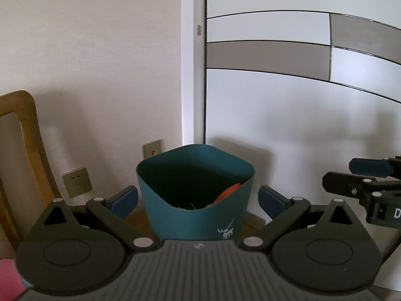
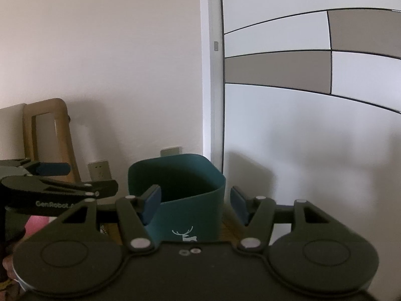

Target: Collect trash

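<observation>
A teal trash bin [image 1: 198,215] with a white deer print stands on a wooden surface by the wall. It holds trash, with an orange piece [image 1: 226,192] showing at its right inner side. My left gripper [image 1: 198,200] is open and empty, its blue pads on either side of the bin, a little short of it. The bin also shows in the right wrist view [image 2: 185,215]. My right gripper [image 2: 195,204] is open and empty, its jaws also straddling the bin from nearby. Each gripper shows in the other's view, the right gripper [image 1: 361,173] at the right and the left gripper [image 2: 57,175] at the left.
A wooden chair [image 1: 22,130] stands at the left against the wall. Wall sockets [image 1: 76,181] sit low behind the bin. A white and grey panelled door [image 1: 300,75] fills the right. Something pink [image 1: 10,278] lies at the lower left.
</observation>
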Demonstrator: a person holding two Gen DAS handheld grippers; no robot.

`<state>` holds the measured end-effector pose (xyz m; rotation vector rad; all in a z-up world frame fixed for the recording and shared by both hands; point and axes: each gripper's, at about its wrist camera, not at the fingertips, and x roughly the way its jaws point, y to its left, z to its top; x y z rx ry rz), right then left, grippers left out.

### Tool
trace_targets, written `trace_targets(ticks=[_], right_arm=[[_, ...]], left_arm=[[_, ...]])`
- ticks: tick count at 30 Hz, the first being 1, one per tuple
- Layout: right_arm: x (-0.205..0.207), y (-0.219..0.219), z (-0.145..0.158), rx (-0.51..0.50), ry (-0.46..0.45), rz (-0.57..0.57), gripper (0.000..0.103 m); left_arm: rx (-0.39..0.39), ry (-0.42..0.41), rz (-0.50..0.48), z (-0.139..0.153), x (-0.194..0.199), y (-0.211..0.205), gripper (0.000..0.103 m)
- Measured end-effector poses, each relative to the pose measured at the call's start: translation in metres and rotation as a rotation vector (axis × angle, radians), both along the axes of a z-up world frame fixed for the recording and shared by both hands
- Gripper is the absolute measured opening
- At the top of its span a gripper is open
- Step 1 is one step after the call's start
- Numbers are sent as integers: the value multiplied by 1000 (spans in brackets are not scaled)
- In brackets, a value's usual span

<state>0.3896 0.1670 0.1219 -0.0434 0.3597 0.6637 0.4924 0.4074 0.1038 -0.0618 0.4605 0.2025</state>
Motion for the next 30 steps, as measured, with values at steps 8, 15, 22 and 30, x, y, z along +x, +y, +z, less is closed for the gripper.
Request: trace_targets(ticks=[8,15,22,30], right_arm=[[-15,-10,5,0,3,21,61],[-31,-18,12,11,-4,52,61],[-36,-24,18,10,-9,53,61],[-40,-32,23,25,-15,48,62]], left_arm=[[-15,21,13,4,-18,-6,103],[-29,-5,24,17,-35,-13,103],[-7,-7,23,26,-43,-24,103],[7,-15,14,32,-48,-32,103]])
